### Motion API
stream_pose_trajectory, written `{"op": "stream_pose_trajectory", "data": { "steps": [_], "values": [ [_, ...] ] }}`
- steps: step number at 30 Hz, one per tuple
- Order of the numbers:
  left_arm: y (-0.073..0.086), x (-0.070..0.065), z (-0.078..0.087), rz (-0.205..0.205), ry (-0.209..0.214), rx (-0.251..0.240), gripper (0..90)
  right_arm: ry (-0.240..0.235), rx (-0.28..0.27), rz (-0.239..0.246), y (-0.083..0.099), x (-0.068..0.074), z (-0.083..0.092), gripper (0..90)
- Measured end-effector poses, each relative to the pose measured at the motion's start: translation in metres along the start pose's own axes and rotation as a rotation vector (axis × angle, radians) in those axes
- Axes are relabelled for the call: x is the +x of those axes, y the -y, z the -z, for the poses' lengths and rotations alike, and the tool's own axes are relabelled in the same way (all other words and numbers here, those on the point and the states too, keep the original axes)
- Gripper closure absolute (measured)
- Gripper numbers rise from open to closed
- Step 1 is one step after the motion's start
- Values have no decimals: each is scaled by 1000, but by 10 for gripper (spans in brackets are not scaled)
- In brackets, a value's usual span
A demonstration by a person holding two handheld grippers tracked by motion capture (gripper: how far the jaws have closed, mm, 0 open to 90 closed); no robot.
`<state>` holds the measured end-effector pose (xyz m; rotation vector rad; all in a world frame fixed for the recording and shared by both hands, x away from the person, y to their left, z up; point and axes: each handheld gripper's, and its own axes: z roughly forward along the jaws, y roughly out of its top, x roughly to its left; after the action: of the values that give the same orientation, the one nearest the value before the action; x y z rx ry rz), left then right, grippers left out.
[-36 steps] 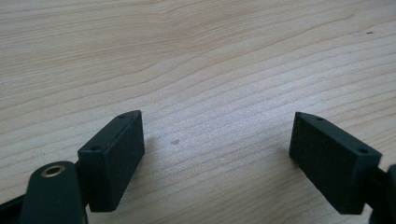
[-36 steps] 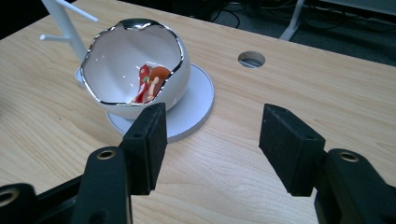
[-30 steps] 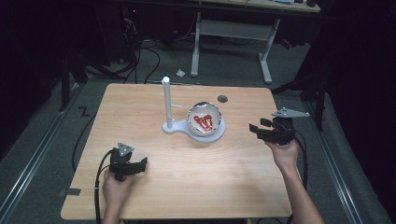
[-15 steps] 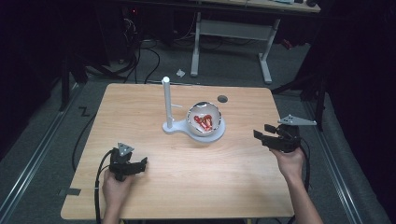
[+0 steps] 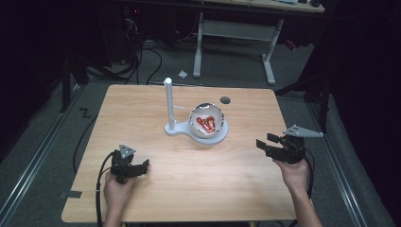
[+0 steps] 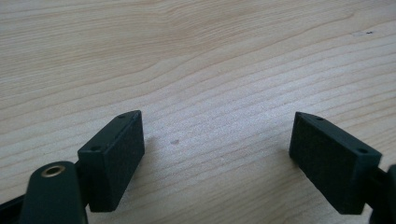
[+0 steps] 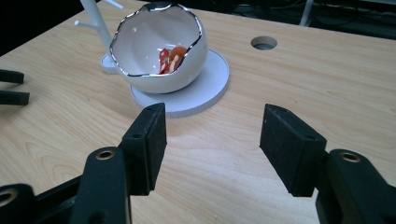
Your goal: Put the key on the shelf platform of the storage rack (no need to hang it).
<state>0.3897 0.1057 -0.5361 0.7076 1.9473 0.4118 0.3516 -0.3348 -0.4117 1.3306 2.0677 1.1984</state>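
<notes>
The right hand-held gripper (image 5: pixel 270 144) hovers low over the right part of the table (image 5: pixel 156 101), its jaws apart with nothing between them; in the right gripper view they frame bare wood just short of the white egg-shaped bowl (image 7: pixel 159 51), which sits on a round white base (image 7: pixel 205 86) near the middle of the table, slightly toward the far side; a white post (image 5: pixel 168 101) rises from the same base at the bowl's left. Inside the bowl lie small red pieces (image 5: pixel 208 123), too small to name with certainty. The left hand-held gripper (image 5: pixel 137 166) rests at the near left, well apart from the bowl, jaws likewise spread wide and empty over plain wood (image 6: pixel 201 70).

The step in hand looks like an approach by the right hand toward the bowl or its contents; to do it well, the jaws should come in above the jagged silver rim (image 7: pixel 154 11) rather than level with it, since a level path would meet the bowl's wall and may push bowl and base across the table; the opening seems ample for a red piece, though probably too narrow to take the bowl's full body. Tilting the jaws downward before entering, and closing on one piece only, should keep the thin rim from being knocked; the post stands on the far side of the path and is unlikely to interfere; the left hand could steady the base if it slides.
</notes>
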Motion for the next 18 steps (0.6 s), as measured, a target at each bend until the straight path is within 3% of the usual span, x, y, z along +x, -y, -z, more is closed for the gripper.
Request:
{"op": "stream_pose_trajectory", "data": {
  "steps": [18],
  "values": [
    [0, 0, 0, 0, 0, 0, 184, -30, 12, 5, 22, 16, -16, 401]
  ]
}}
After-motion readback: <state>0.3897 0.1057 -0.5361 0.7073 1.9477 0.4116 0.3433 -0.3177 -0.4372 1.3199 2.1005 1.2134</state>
